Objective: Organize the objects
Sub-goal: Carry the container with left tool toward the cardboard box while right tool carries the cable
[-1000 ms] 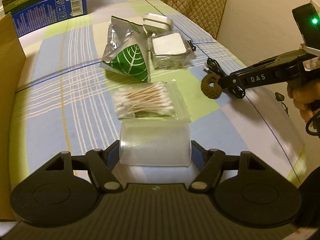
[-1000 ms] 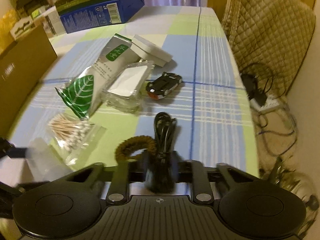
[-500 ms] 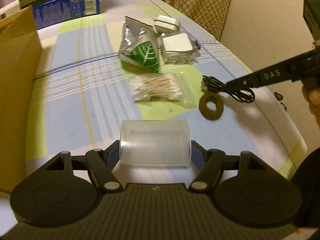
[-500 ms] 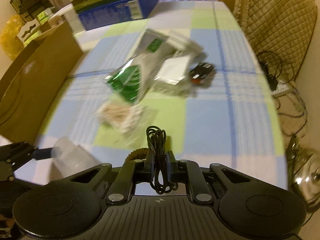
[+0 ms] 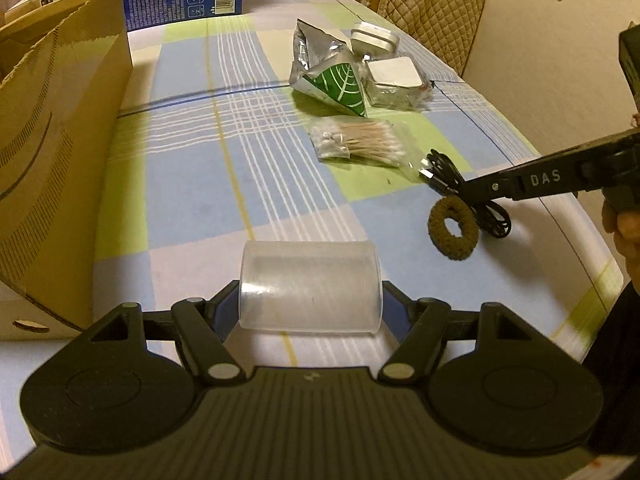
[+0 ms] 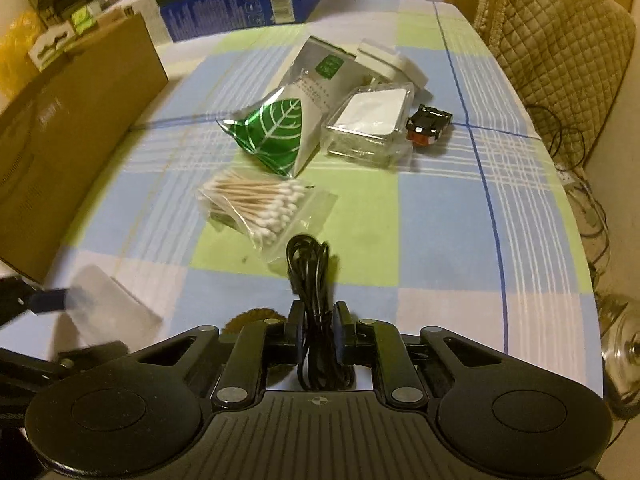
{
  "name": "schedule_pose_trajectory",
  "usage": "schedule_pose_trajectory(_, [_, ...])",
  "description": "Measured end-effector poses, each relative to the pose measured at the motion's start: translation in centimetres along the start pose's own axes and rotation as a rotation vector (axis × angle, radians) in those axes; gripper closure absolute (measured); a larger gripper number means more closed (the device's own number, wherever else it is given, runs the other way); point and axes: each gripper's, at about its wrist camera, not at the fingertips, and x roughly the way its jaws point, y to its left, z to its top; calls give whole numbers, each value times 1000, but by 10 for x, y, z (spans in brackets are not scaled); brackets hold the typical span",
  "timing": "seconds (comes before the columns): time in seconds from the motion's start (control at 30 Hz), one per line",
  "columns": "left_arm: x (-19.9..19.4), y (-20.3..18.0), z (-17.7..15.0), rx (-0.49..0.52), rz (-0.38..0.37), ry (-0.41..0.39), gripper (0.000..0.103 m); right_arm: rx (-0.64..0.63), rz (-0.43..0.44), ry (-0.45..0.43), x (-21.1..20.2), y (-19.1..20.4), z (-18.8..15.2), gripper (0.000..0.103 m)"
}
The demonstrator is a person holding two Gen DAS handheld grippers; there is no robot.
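Currently left gripper (image 5: 309, 312) clamps a clear plastic cup (image 5: 309, 286) above the checked tablecloth (image 5: 192, 184) — right gripper (image 6: 318, 334) pinches a coiled black cable (image 6: 310, 268), brown hair tie (image 5: 453, 228) below.

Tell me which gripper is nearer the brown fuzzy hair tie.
Right. The right gripper, shut on the black cable, hangs just beside the hair tie; the left gripper, holding the translucent plastic cup, sits farther away.
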Motion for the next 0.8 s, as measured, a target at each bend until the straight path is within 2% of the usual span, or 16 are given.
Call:
schedule_pose_trajectory(0.1, [2,1,2,-4,1,-5,34,-54,-18,-15,3,6,2,92])
schedule_pose_trajectory(0.33, [5,-2,4,5,7,-10,35,4,-18,-32,-2,4,3,92])
schedule_pose_trajectory(0.57, [-2,-4,6,4,15,-15,35,78,-3,-90,-31,0,5,92])
schedule_pose_trajectory(0.8, [-26,-13,18,6,15,-48,35,119,14,-141,-72,9,1,92])
